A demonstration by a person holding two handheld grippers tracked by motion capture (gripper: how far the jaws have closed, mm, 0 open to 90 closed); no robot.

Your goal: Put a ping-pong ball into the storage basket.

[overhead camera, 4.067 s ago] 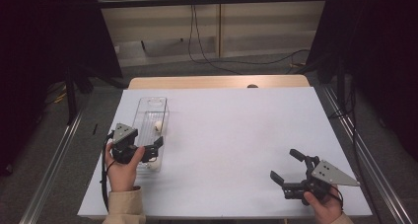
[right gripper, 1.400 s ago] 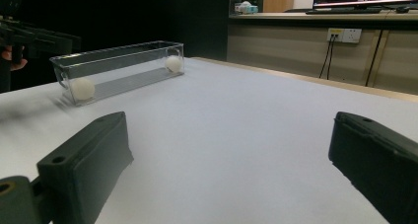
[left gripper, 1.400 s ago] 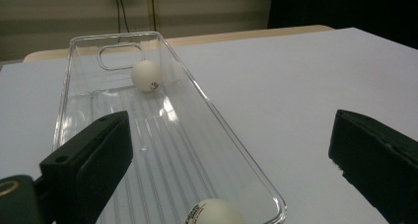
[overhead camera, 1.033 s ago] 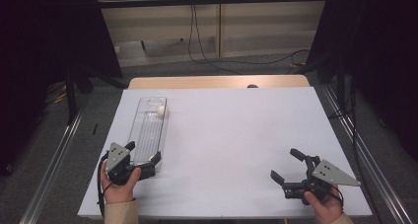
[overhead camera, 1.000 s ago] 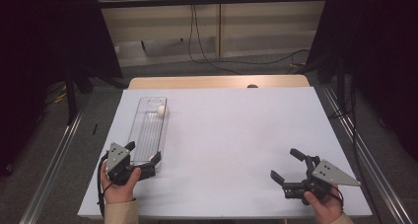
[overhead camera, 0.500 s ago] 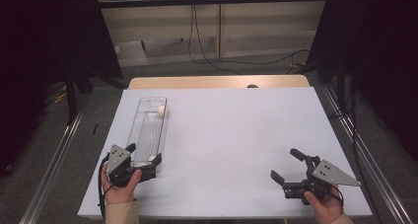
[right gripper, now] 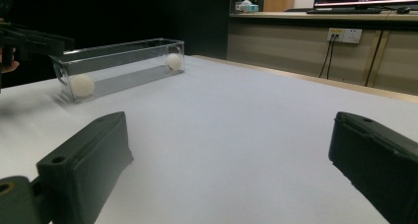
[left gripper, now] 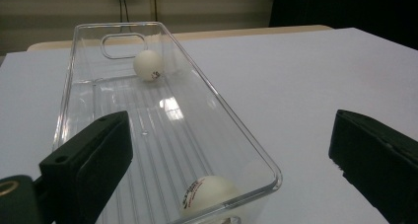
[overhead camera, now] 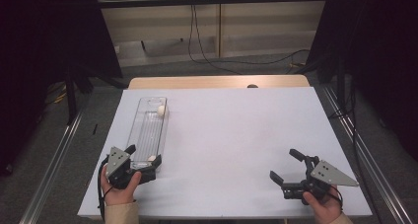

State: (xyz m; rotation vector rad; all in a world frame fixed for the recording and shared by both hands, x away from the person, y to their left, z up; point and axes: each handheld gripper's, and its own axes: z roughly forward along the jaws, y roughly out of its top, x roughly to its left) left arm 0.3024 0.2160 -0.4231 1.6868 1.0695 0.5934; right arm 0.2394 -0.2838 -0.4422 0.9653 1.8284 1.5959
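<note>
two white balls point(left gripper: 209, 193) lie in long clear ribbed tray point(left gripper: 223, 113).

White table point(overhead camera: 231, 135) with clear tray point(overhead camera: 150, 130) of 2 balls near its left edge.

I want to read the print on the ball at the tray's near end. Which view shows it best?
The left gripper view: the near ball sits close, with its print showing. The high view and right gripper view show it small and plain.

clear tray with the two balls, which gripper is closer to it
Left. The left gripper sits at the near end of the clear tray; the right gripper is far across the table, open.
</note>
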